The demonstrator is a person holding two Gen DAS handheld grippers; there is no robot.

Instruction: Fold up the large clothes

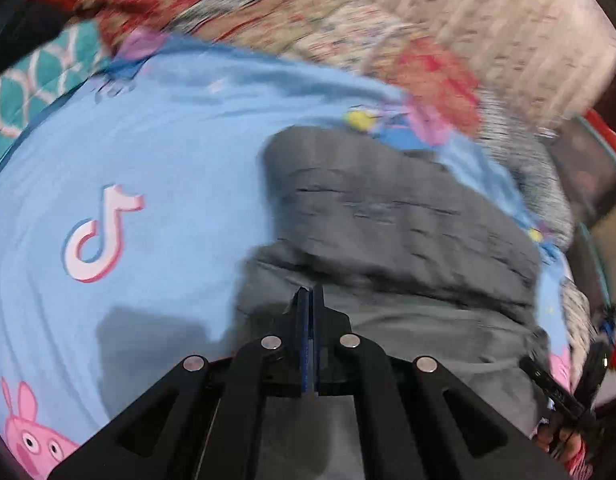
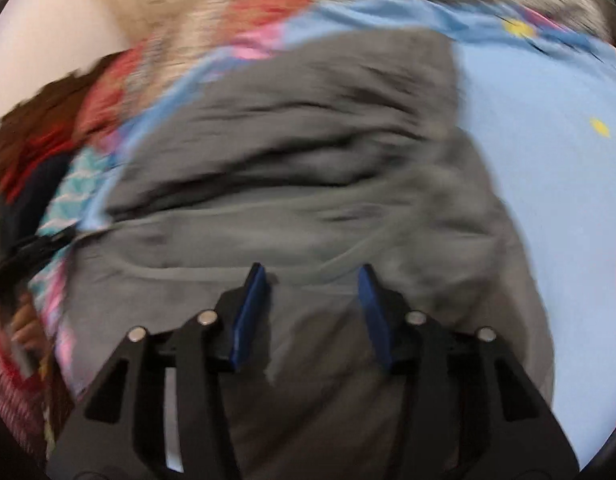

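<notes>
A large grey garment (image 1: pixel 392 232) lies bunched and partly folded on a light blue cartoon-print bedsheet (image 1: pixel 155 152). My left gripper (image 1: pixel 312 292) is shut, its tips at the garment's near edge; whether cloth is pinched between them I cannot tell. In the right wrist view the same grey garment (image 2: pixel 299 176) fills the middle. My right gripper (image 2: pixel 312 276) is open and empty, its blue pads (image 2: pixel 249 312) just above the garment's near fold. The other gripper (image 1: pixel 564 392) shows at the lower right of the left wrist view. Both views are blurred by motion.
Patterned red and beige blankets (image 1: pixel 308 20) lie piled beyond the sheet. A teal patterned cloth (image 1: pixel 39 76) sits at the left. The sheet (image 2: pixel 548 160) stretches to the right of the garment. The left gripper and hand (image 2: pixel 19 264) show at the left edge of the right wrist view.
</notes>
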